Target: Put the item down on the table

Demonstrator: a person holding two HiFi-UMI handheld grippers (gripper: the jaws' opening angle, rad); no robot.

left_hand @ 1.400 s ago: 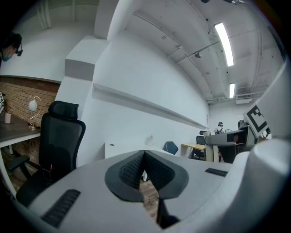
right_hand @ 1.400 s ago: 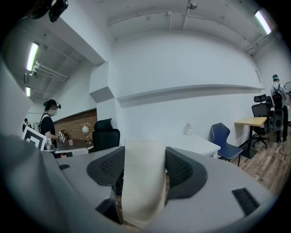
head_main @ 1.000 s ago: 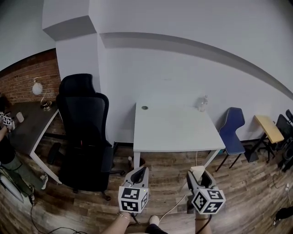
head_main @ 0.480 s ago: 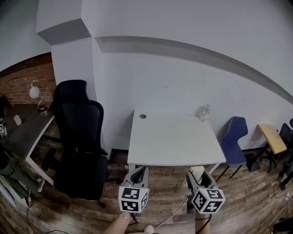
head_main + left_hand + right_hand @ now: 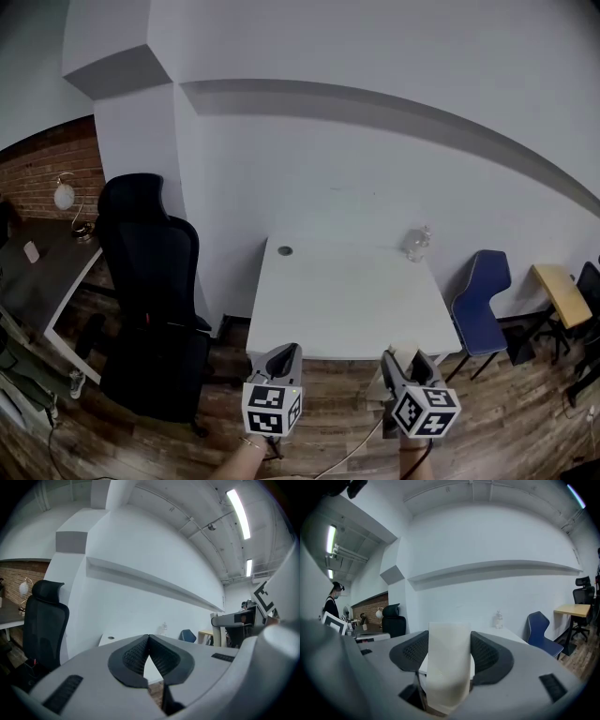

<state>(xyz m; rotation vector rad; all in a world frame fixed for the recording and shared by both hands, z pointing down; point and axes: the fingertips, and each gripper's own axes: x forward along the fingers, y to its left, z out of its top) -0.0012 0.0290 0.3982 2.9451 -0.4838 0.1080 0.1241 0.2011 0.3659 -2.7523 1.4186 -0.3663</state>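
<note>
**Right claw clamped on pale item, short of the table**

You are holding the right gripper [image 5: 449, 651] with its jaws pressing on a pale, off-white item [image 5: 446, 677]. The padded faces are bearing on its left and right sides. The item is standing upright between them and sticking out above the pads.

In the head view this gripper is hanging over the wood floor [image 5: 506, 412], just on the near side of the white table [image 5: 347, 309], by its near right corner. The item is therefore sitting in the air, clear of the tabletop.

You are carrying the left gripper [image 5: 149, 641] with its jaws meeting tip to tip and nothing between them. It is hovering by the table's near left corner.

On the tabletop a clear bottle [image 5: 416, 243] is standing at the far right corner. A small round disc [image 5: 285, 251] is lying at the far left. A black office chair [image 5: 150, 291] is standing left of the table and a blue chair [image 5: 480, 291] right of it.
</note>
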